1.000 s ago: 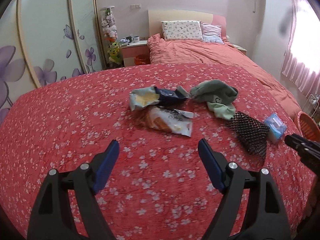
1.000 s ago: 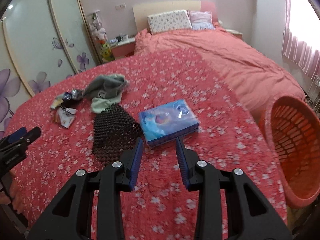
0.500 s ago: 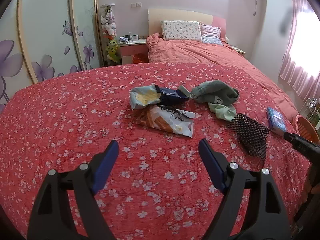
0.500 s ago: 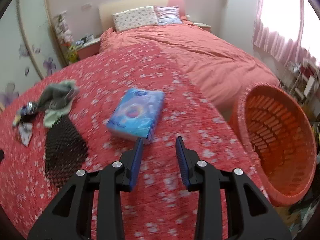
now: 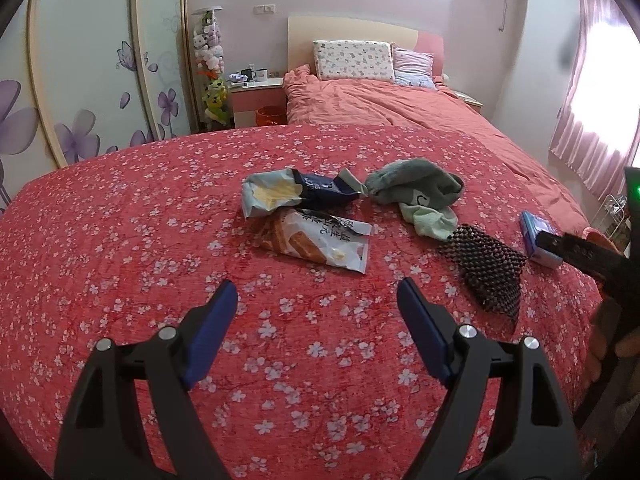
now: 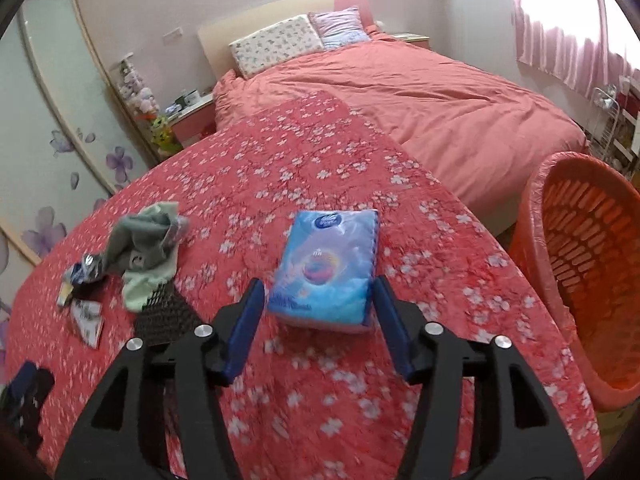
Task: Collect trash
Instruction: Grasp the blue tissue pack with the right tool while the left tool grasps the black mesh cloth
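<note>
A blue tissue pack (image 6: 328, 264) lies on the red flowered blanket (image 6: 304, 184), its near end between the open fingers of my right gripper (image 6: 318, 300); the jaws stand apart from it. The pack also shows in the left wrist view (image 5: 538, 240). Two snack wrappers, a dark blue one (image 5: 296, 194) and a white one (image 5: 320, 240), lie mid-blanket ahead of my open, empty left gripper (image 5: 316, 304). An orange basket (image 6: 576, 260) stands on the floor at the right.
A green sock (image 5: 420, 196) and a black mesh piece (image 5: 488, 268) lie between the wrappers and the tissue pack. The pink bed (image 5: 380, 100) with pillows lies behind. A wardrobe with purple flowers (image 5: 80, 80) is on the left.
My right gripper has opened wide and moved up to the tissue pack, which now sits between its fingers. My left gripper has stayed open and nearly still.
</note>
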{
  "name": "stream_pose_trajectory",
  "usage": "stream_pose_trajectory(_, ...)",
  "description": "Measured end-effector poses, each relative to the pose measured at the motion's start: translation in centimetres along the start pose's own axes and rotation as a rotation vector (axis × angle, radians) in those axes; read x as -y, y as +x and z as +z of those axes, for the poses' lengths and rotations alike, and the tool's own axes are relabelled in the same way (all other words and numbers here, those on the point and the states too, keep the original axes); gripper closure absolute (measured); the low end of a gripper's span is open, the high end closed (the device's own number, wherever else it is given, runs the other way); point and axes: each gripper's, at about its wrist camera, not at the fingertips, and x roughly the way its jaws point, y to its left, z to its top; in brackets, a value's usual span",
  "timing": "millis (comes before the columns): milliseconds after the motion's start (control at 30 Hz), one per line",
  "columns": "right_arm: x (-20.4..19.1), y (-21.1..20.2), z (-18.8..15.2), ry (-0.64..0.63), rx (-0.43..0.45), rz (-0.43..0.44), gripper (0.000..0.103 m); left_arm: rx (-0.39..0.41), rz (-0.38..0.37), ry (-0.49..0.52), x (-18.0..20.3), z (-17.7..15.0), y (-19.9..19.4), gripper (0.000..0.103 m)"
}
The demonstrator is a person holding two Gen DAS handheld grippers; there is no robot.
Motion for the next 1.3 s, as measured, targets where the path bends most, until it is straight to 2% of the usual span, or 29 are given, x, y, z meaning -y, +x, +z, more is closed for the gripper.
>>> stream_pose_trajectory(133, -0.2, 1.1, 0.3, 0.01, -0.027, -0.025, 0.046, -0.005, -0.006, -0.004, 0.1, 0.0, 0.1, 0.022)
stream_pose_trajectory(233, 0.2, 1.0, 0.3, 0.028, -0.001, -0.015, 0.046, -0.01, -0.008, -0.001, 0.3, -0.1, 0.3, 0.022)
stream_pose_trajectory(300, 0.0, 1.4, 0.4, 0.011, -0.014, -0.018, 0.04, -0.014, -0.01, 0.002, 0.5, -0.1, 0.5, 0.022)
stream_pose_trajectory(367, -0.4, 1.7, 0.5, -0.03, -0.014, -0.047, 0.04, -0.019, -0.011, 0.003, 0.8, -0.2, 0.6, 0.022)
stream_pose_trajectory(400, -0.5, 1.8, 0.6, -0.043, -0.018, -0.053, 0.041, -0.021, -0.014, 0.004, 0.9, -0.2, 0.6, 0.022)
stream_pose_trajectory(467, -0.6, 1.9, 0.7, -0.076, -0.024, -0.068, 0.05, -0.021, -0.018, 0.009, 1.2, -0.2, 0.6, 0.022)
stream_pose_trajectory(500, -0.5, 1.8, 0.7, -0.087, -0.026, -0.064, 0.05, -0.02, -0.019, 0.011, 1.4, -0.2, 0.6, 0.022)
stream_pose_trajectory(733, 2.5, -1.5, -0.5, -0.083, 0.009, -0.023, 0.053, -0.019, -0.046, 0.039, 4.0, 0.0, 0.5, 0.022)
stream_pose_trajectory(967, 6.0, -5.2, -1.3, -0.048, 0.058, 0.006, 0.053, -0.027, -0.102, 0.081, 9.8, 0.5, 1.6, 0.023)
stream_pose_trajectory(1033, 6.6, -5.9, -1.5, -0.047, 0.067, 0.011, 0.053, -0.037, -0.114, 0.091, 11.5, 0.8, 2.3, 0.025)
stream_pose_trajectory(1167, 7.8, -6.7, -1.8, -0.027, 0.067, 0.028, 0.053, -0.062, -0.09, 0.116, 14.2, 1.1, 4.3, 0.029)
stream_pose_trajectory(1300, 8.4, -6.9, -2.1, -0.021, 0.061, 0.036, 0.053, -0.163, -0.071, 0.109, 15.3, 0.9, 7.2, 0.044)
